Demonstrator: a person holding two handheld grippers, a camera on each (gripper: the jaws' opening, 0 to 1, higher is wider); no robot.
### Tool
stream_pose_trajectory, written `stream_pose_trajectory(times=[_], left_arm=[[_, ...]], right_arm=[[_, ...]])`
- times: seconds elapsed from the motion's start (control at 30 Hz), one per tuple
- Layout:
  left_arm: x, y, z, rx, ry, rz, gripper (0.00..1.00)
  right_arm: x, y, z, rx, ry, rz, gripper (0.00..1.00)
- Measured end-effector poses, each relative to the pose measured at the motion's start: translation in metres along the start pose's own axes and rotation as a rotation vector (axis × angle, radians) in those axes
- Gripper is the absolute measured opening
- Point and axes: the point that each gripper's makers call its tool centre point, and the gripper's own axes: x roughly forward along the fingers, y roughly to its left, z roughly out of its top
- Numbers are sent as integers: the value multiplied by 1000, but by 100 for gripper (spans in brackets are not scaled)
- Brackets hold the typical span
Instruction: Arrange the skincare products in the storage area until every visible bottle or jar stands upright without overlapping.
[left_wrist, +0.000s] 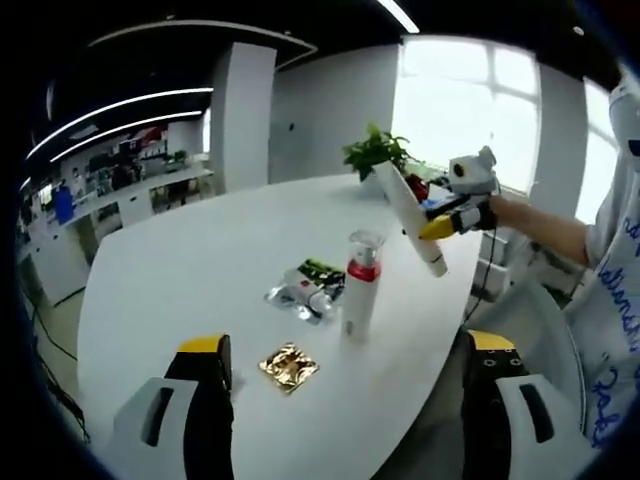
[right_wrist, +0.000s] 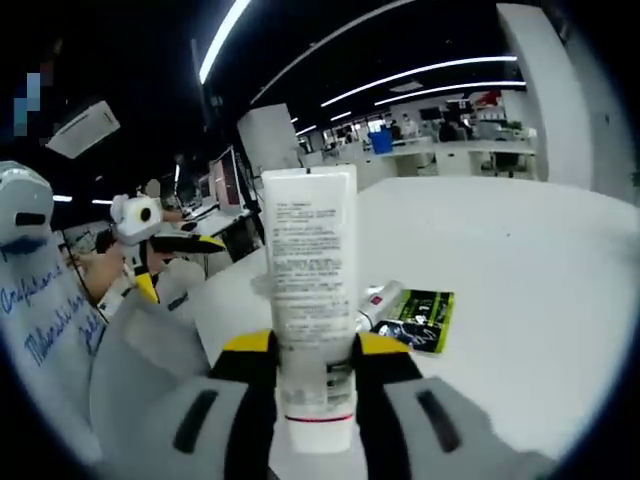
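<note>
Above the desk's far edge: white tube (right_wrist: 308, 290), clamped near its cap end between the right gripper (right_wrist: 312, 375) jaws, long axis tilted, off the surface. Mid-desk: red-collared bottle (left_wrist: 360, 285) upright, sachets (left_wrist: 305, 288) beside it. Left gripper (left_wrist: 345, 385) jaws apart, empty, nearer the bottle.

A large white oval surface (left_wrist: 200, 270) stands in an open office. A bright window (left_wrist: 470, 95) glows behind a green plant (left_wrist: 375, 150) at its far edge. A white pillar (left_wrist: 243, 115) rises beside a white wall. Long light strips (left_wrist: 120, 105) curve across the dark ceiling. Desks (right_wrist: 470, 150) with monitors (right_wrist: 222, 180) line the background.
</note>
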Motion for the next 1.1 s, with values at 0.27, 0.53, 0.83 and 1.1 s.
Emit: stream_pose_trajectory(times=[0.27,0.53,0.83,1.1], left_arm=[[0,-12,7,-34,-44,-46,85],[4,-25,18,-73,-102,-125,74],[0,-33,35,-124,-191,-210,66],[-3,-38,50,-112,-249,-278,63]], right_arm=[[-3,30,9,-55,-15,60,29],[4,69,17,-104,-13,141,29],[19,99,14,-137,-2,225,29],[36,120,-2,-157,42,302,29]])
